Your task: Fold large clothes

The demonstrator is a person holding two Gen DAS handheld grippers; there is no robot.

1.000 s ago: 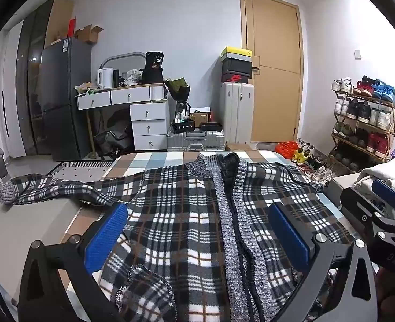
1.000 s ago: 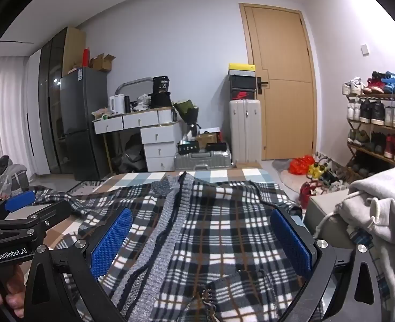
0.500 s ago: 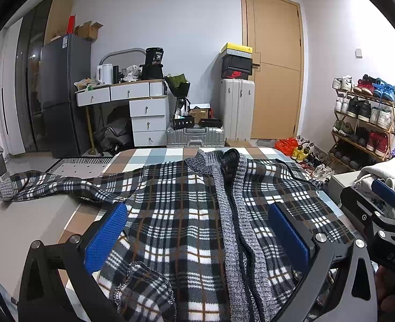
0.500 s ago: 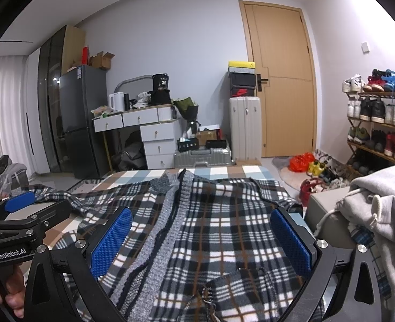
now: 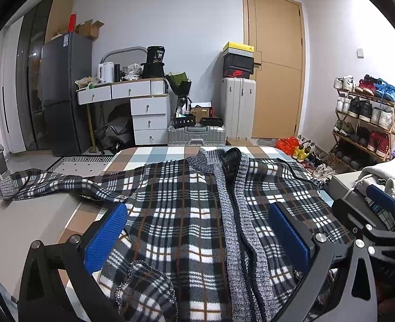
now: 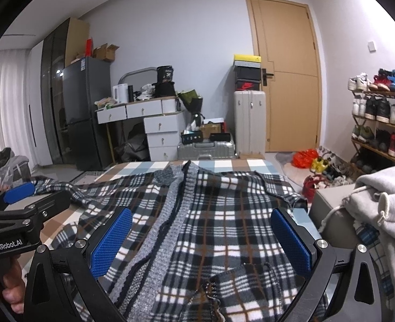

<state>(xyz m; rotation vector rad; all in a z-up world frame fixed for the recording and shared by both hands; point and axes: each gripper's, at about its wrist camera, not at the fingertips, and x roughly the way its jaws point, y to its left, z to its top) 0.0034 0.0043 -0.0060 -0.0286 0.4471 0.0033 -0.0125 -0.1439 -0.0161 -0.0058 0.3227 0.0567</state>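
Both grippers barely shifted, plaid cardigan (image 5: 181,214) spread flat, grey hoodie (image 6: 379,204) beside it

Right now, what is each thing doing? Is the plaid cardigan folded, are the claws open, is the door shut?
Cardigan: spread flat, unfolded, front closed.
Sleeve: stretched out sideways.
Left claw: open, holding nothing.
Right claw: open, holding nothing.
Door: shut.
Drawers: all closed.
Tall suitcase: upright, closed.
Silver suitcase: lying flat, boxes on top.
Hoodie: in a heap.
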